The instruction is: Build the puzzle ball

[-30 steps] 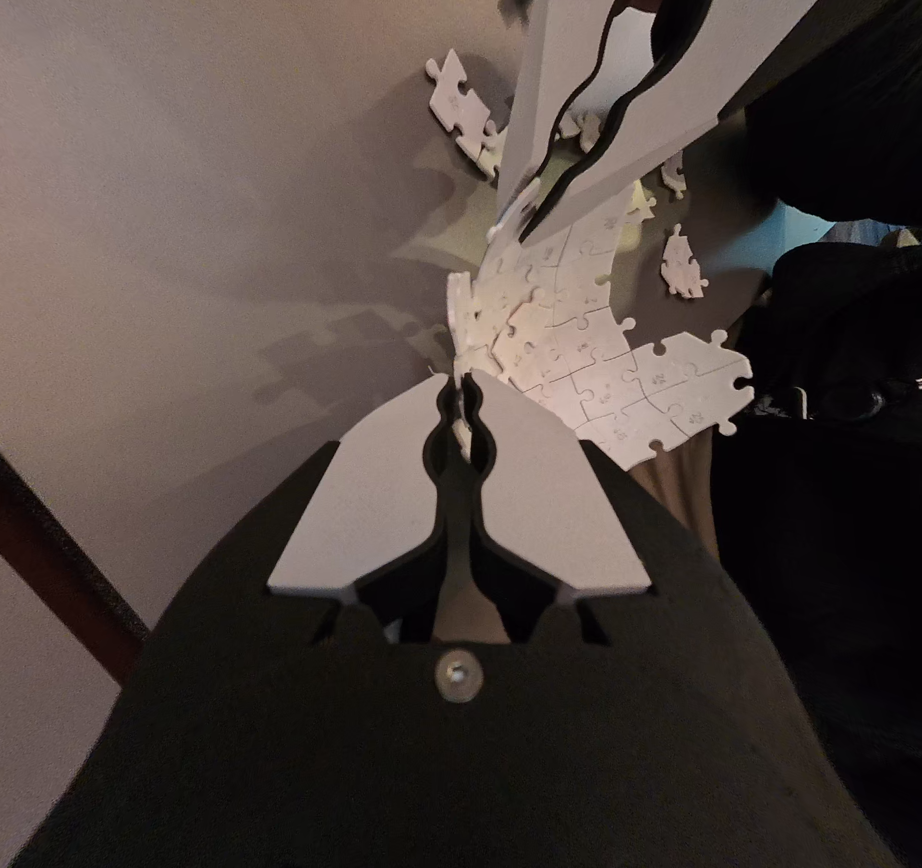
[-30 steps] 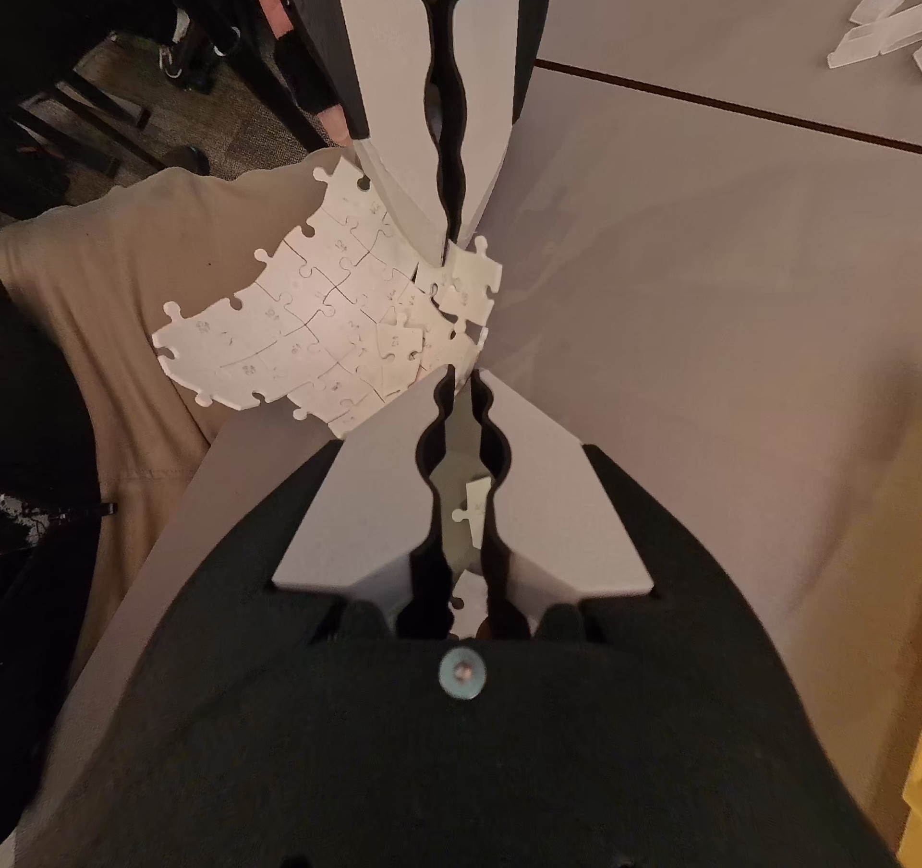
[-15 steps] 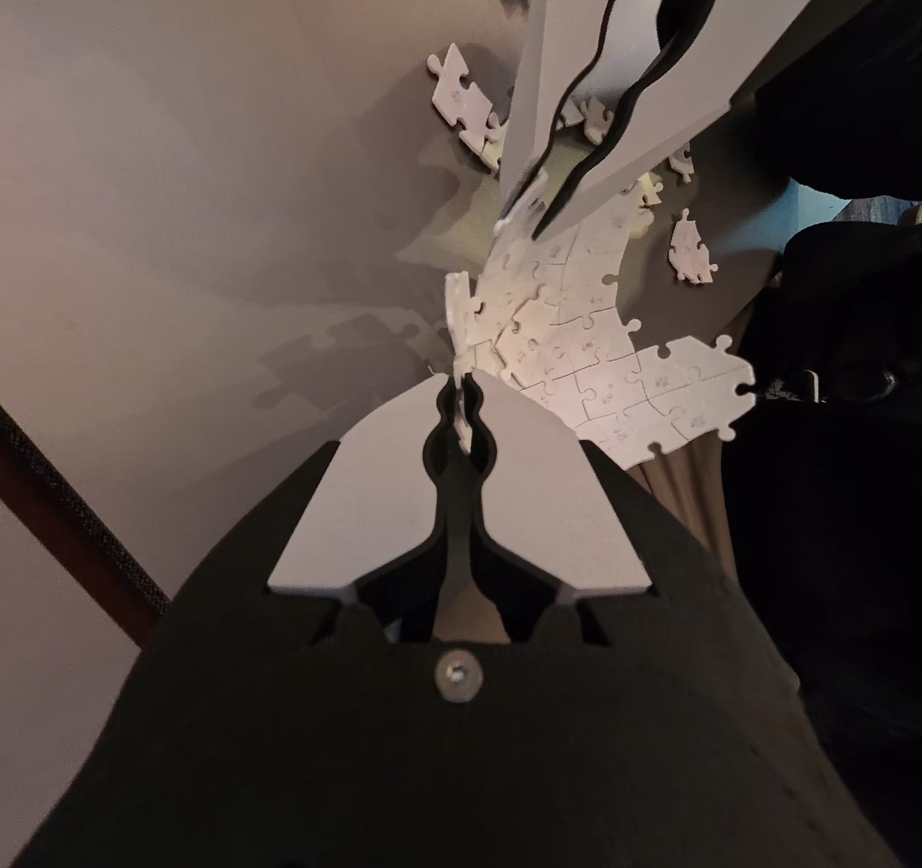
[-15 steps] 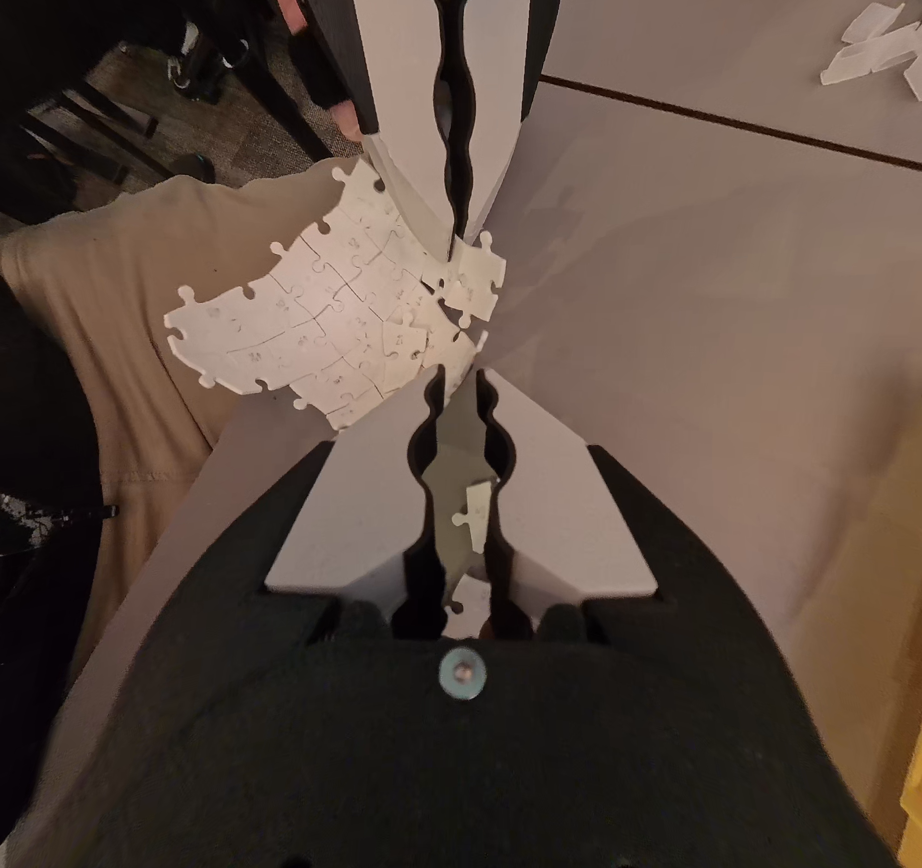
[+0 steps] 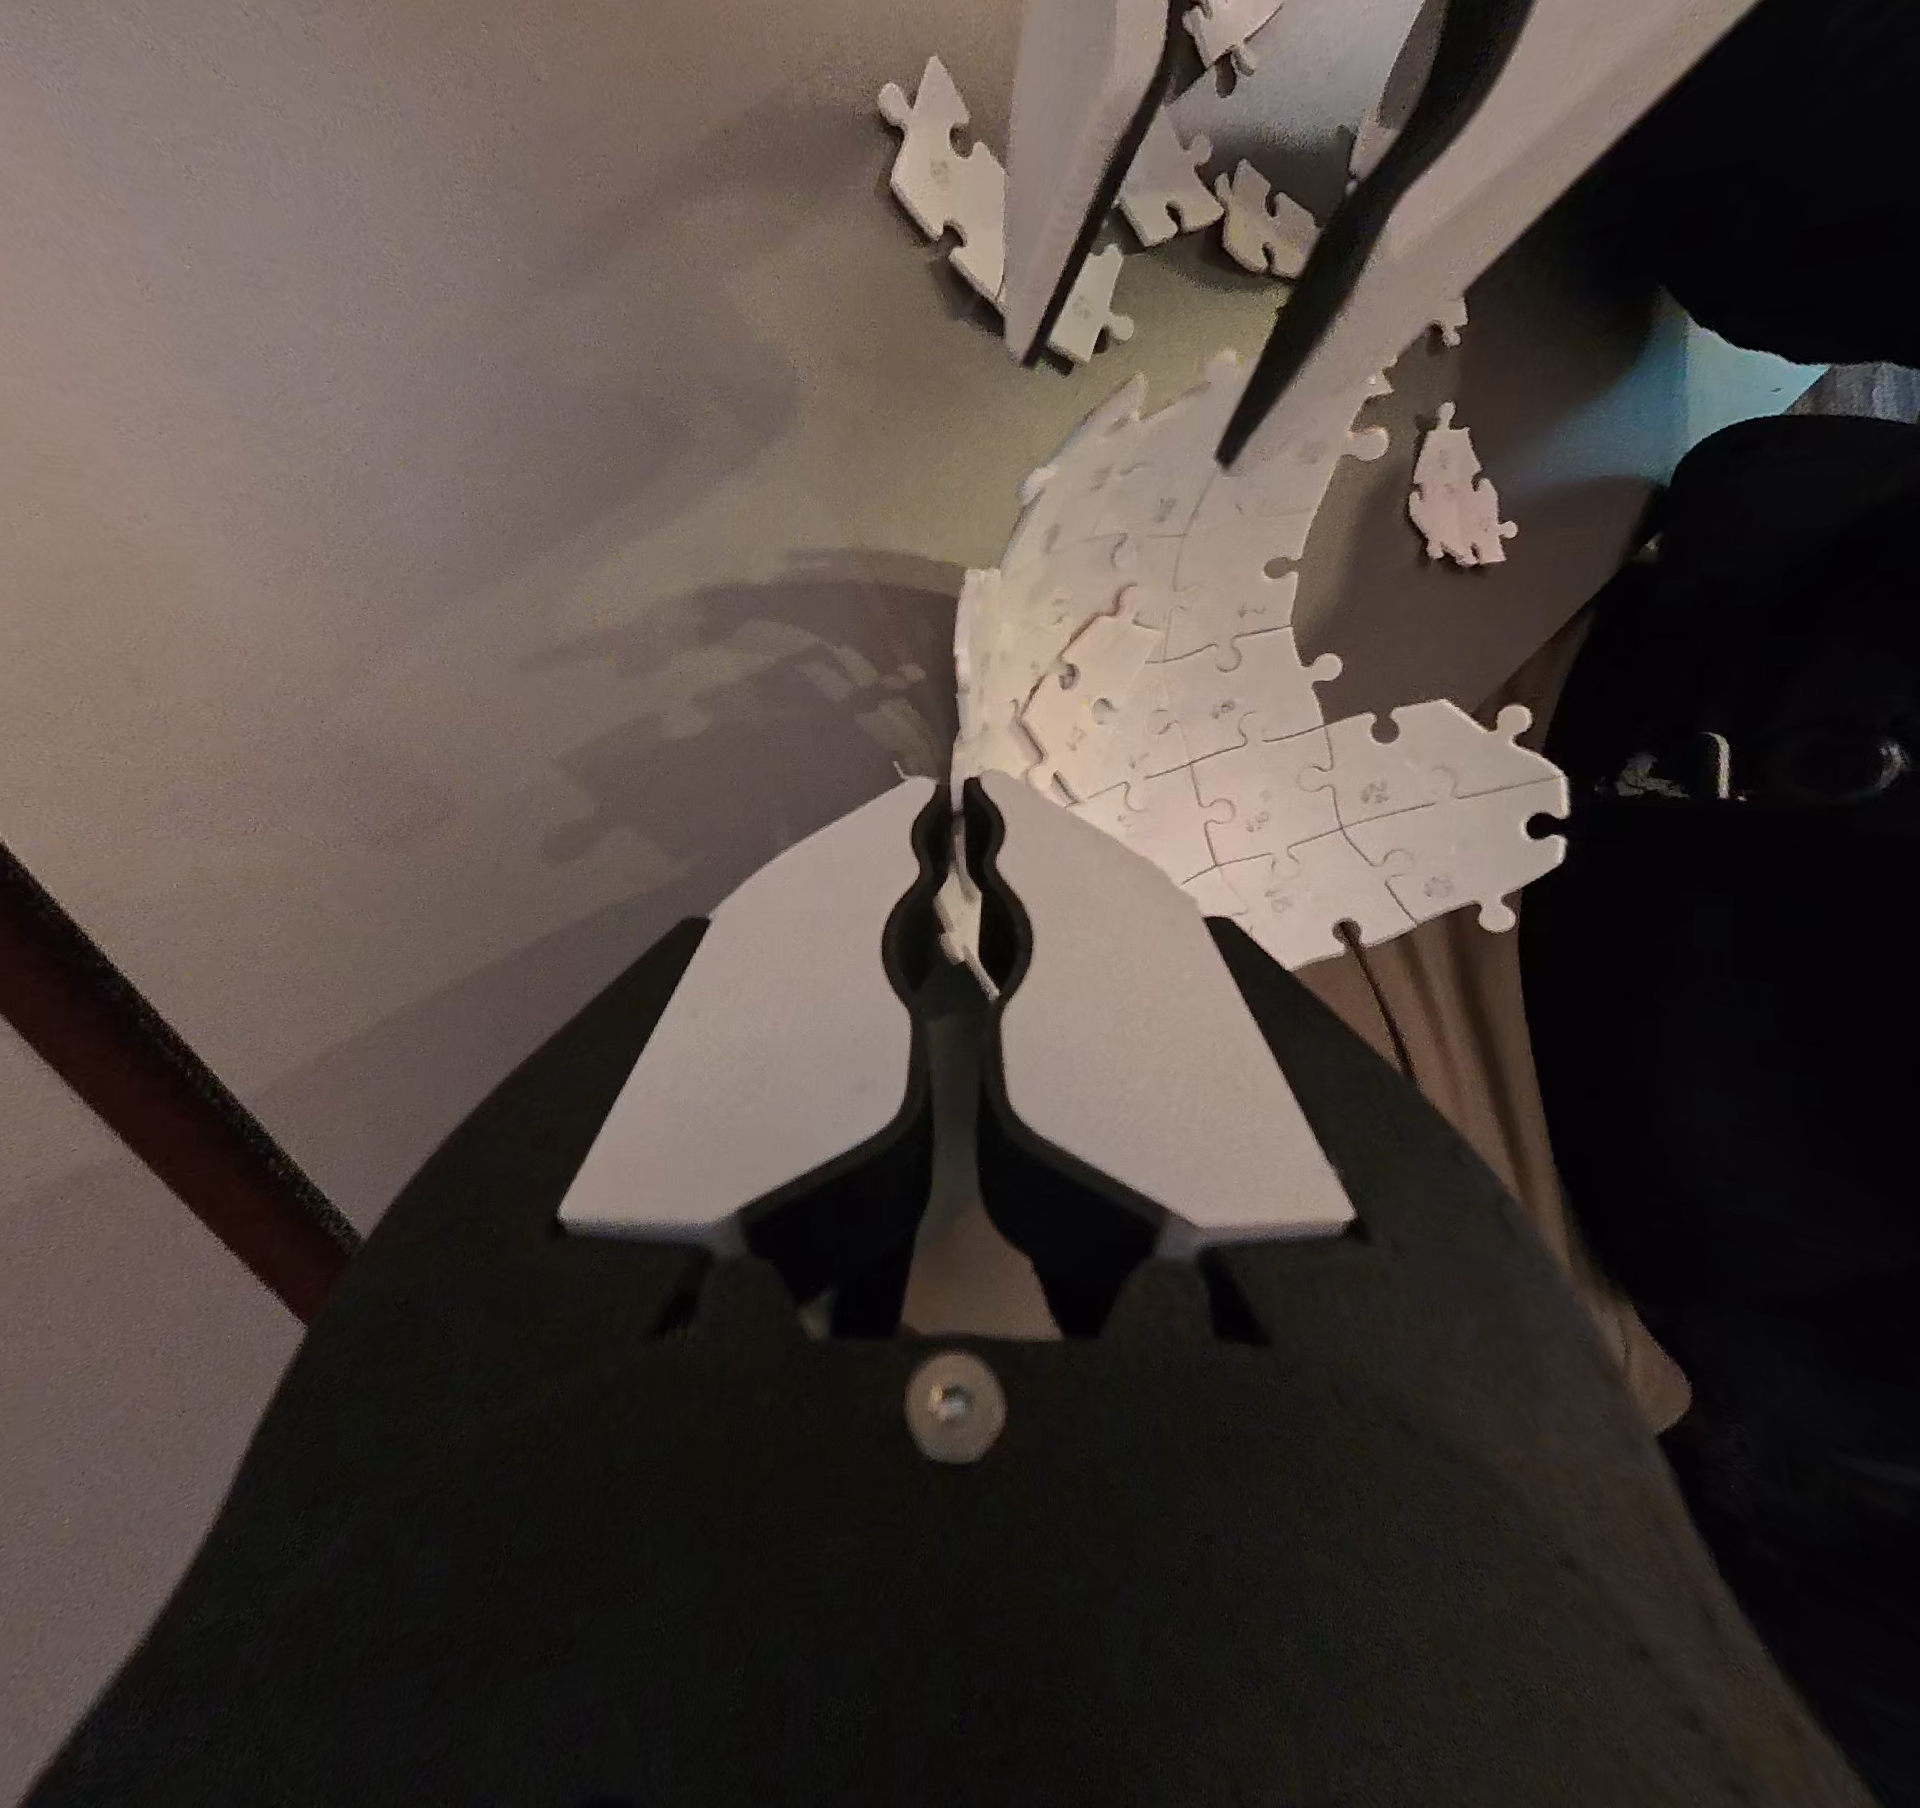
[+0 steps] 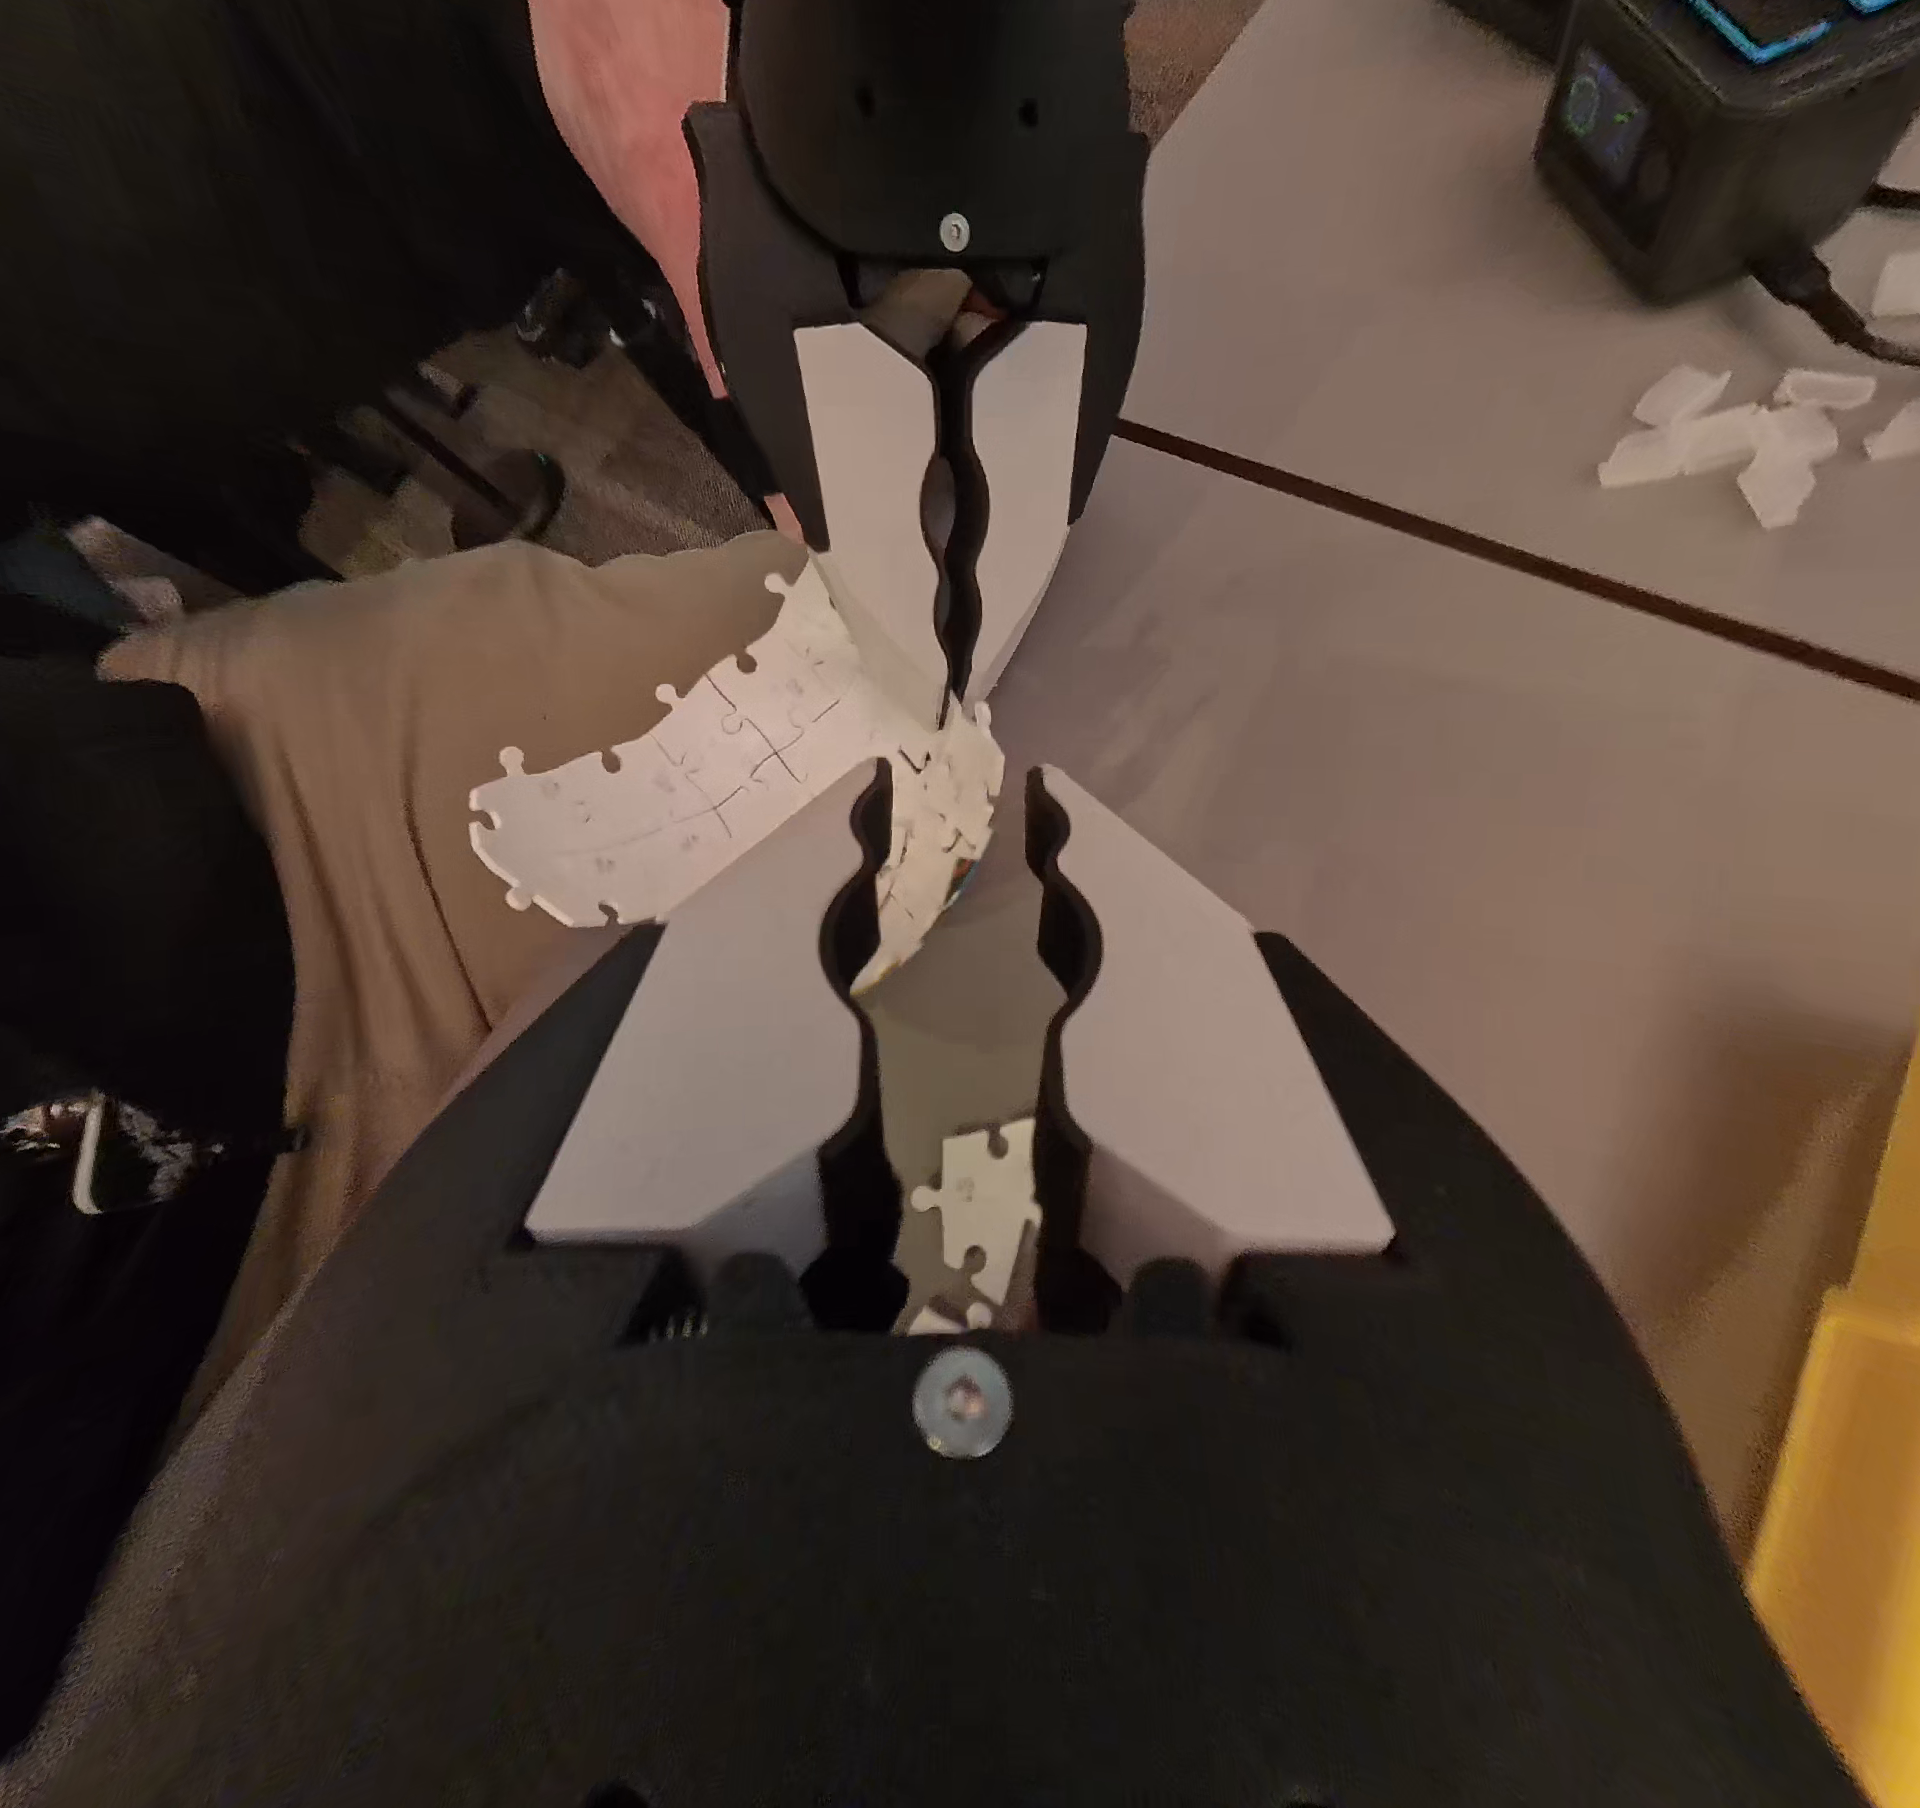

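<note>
A curved white section of joined puzzle pieces (image 5: 1247, 719) hangs in the air over the grey table's near edge. My left gripper (image 5: 961, 794) is shut on its edge and holds it up. The section also shows in the right wrist view (image 6: 675, 802), with the left gripper (image 6: 951, 711) clamped on its top. My right gripper (image 6: 961, 776) is open, its fingers either side of the section's near end without gripping it. In the left wrist view the right gripper (image 5: 1132, 405) comes from above, with its jaws apart.
Loose white pieces (image 5: 940, 179) lie on the table (image 5: 416, 408) behind the section, one (image 6: 977, 1208) under my right gripper. A person's beige trouser leg (image 6: 364, 771) is at the table edge. Black devices (image 6: 1662, 96) and more white pieces (image 6: 1745, 439) sit far right; a yellow box (image 6: 1870, 1446) is right. Left tips to right tips: about 6 cm.
My right gripper was pinched at the section's edge and has opened and let go. The left gripper keeps its hold; the section has tilted slightly.
</note>
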Tool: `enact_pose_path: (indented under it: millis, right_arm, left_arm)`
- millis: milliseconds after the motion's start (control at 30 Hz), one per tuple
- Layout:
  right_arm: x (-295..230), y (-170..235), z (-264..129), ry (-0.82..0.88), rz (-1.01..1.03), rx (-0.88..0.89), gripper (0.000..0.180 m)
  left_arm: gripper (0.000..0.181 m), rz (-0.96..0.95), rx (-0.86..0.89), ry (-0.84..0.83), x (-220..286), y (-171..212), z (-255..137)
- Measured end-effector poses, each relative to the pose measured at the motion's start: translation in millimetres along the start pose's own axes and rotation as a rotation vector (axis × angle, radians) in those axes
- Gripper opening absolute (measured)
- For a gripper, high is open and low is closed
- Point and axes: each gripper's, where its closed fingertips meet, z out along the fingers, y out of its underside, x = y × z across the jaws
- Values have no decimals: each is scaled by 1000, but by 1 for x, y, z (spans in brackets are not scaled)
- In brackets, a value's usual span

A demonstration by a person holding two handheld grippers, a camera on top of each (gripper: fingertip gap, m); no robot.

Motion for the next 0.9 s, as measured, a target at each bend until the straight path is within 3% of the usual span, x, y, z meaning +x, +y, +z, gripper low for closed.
enact_pose_path:
  millis: [600,900]
  right_arm:
    - [4,13,52,-137,-87,-325,16]
    - [3,16,55,-148,-77,-340,3]
  left_arm:
    - [3,-2,-16,-15,-5,4,-1]
    - [3,4,-22,-30,-4,5,-3]
